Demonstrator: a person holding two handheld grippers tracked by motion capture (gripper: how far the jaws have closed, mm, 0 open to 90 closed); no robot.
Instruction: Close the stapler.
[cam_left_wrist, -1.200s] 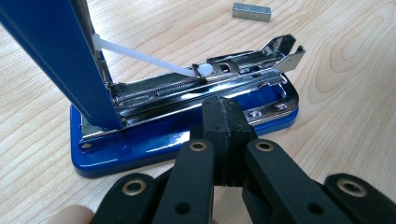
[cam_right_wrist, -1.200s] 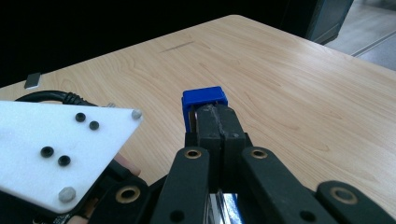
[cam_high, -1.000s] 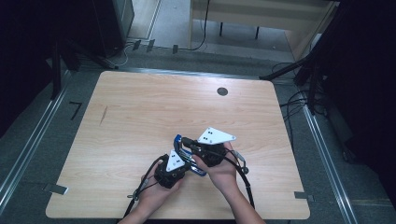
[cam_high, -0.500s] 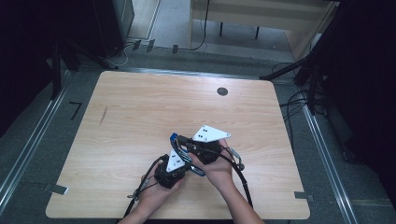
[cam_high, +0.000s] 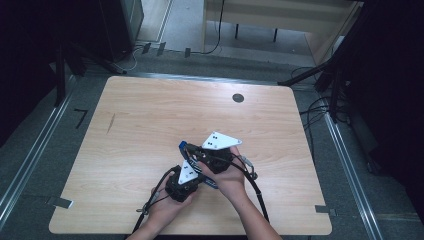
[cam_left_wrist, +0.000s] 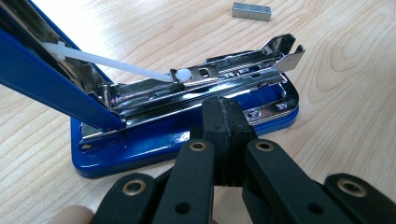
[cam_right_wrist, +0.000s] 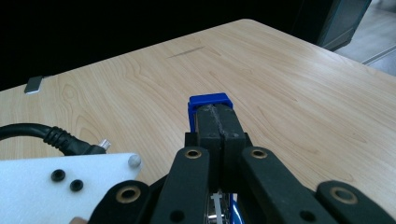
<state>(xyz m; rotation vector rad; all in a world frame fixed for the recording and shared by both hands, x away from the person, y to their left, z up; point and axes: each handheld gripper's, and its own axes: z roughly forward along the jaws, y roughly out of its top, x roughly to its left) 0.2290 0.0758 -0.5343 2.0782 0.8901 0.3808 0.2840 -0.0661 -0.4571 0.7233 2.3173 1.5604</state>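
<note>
A blue stapler (cam_left_wrist: 154, 140) lies on the wooden table (cam_high: 150, 115) with its blue lid (cam_left_wrist: 42, 79) swung up. Its steel magazine (cam_left_wrist: 224, 79) and white pusher rod (cam_left_wrist: 116, 65) are bare. My left gripper (cam_left_wrist: 227, 112) is shut, pads together, its tip right against the near edge of the base. My right gripper (cam_right_wrist: 215, 119) is also shut, and its tip rests at the end of the raised lid (cam_right_wrist: 210, 100). From above, both grippers (cam_high: 196, 170) (cam_high: 192, 151) meet over the stapler (cam_high: 182, 146) near the front middle of the table, one in each hand.
A short strip of staples (cam_left_wrist: 251, 11) lies on the wood beyond the stapler. A black round grommet (cam_high: 238, 98) sits at the table's back right, and a dark scratch (cam_high: 110, 123) marks the left. Cables (cam_high: 257, 192) trail from both grippers toward the front edge.
My right gripper has edged a little to the left over the stapler. The left hand has stayed put, and both pairs of jaws remain shut.
</note>
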